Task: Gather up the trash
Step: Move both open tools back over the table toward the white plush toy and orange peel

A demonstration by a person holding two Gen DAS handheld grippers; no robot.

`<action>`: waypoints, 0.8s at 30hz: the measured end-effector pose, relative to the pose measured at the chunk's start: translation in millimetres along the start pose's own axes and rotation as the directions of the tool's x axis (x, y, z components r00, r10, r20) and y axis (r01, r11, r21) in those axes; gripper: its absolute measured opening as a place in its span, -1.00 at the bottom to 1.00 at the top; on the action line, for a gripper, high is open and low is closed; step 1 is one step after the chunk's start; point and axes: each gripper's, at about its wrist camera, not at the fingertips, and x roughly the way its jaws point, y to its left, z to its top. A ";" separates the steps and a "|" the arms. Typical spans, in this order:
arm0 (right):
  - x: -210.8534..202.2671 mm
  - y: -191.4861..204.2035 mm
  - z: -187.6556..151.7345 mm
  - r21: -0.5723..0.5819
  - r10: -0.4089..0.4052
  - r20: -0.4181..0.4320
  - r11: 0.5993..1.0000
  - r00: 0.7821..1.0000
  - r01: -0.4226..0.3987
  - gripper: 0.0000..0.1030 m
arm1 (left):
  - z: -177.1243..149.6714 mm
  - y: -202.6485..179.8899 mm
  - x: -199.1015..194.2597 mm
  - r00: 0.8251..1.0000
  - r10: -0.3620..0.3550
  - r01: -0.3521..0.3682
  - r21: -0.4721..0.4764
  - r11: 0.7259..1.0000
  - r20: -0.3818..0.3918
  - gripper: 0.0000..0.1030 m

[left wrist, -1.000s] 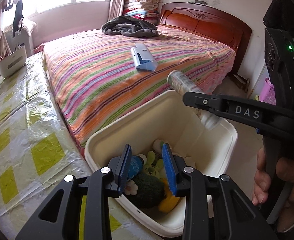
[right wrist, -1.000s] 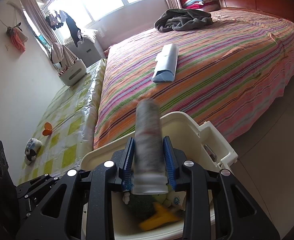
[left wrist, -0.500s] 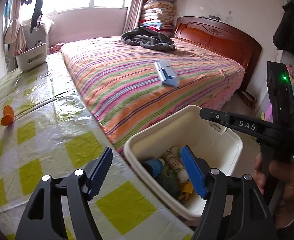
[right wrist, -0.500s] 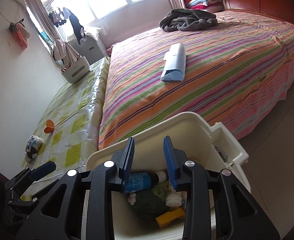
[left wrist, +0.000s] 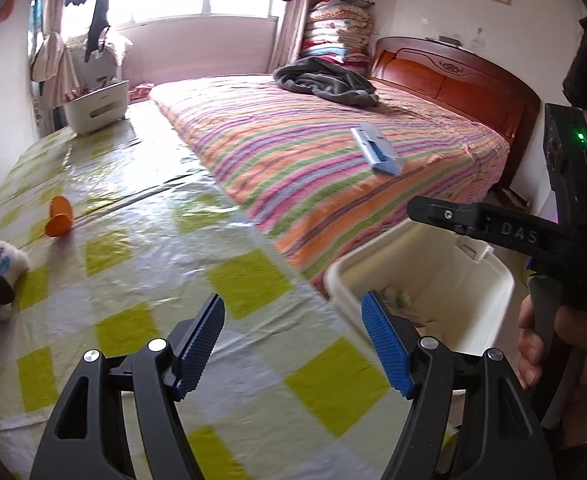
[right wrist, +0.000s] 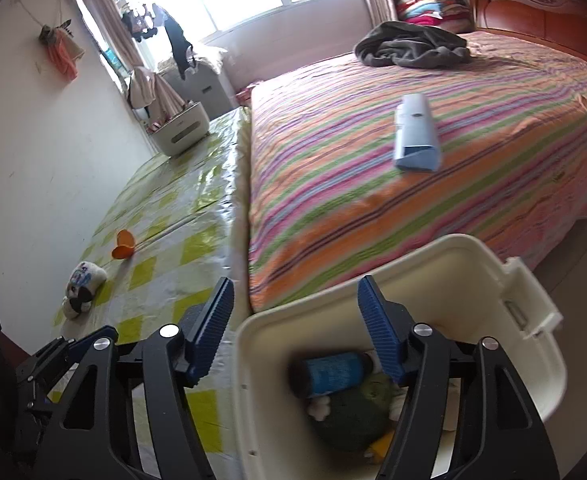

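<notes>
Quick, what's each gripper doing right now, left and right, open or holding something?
Left gripper: open, empty.
Right gripper: jaws opening, nothing between them, over the bin.

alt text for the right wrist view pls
The right gripper, jaws opening with nothing between them, hangs over a cream bin holding a blue bottle and other trash. Beyond lie a striped bed with a blue box, and a checked sheet with an orange cup and a soft toy.

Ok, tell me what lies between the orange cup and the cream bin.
Only bare yellow-checked plastic sheet separates the orange cup from the cream plastic bin; nothing else lies there. The left wrist view shows it best.
</notes>
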 end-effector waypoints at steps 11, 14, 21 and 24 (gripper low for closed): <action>27.8 56.7 -7.7 -0.071 0.049 -0.053 0.996 0.997 -0.053 0.45 | -4.2 74.0 -18.1 0.996 0.082 -0.077 -0.132 0.988 0.032 0.35; 36.9 75.3 -9.1 -0.089 0.067 -0.071 0.993 0.995 -0.073 0.45 | -4.7 92.7 -24.0 0.994 0.100 -0.092 -0.172 0.981 0.040 0.35; 57.4 115.6 -12.8 -0.119 0.107 -0.105 0.986 0.989 -0.119 0.45 | -6.8 145.7 -45.2 0.979 0.195 -0.172 -0.254 0.952 0.067 0.35; 68.6 131.3 -14.7 -0.122 0.133 -0.130 0.981 0.982 -0.150 0.45 | -10.8 176.6 -53.0 0.967 0.245 -0.216 -0.297 0.930 0.063 0.36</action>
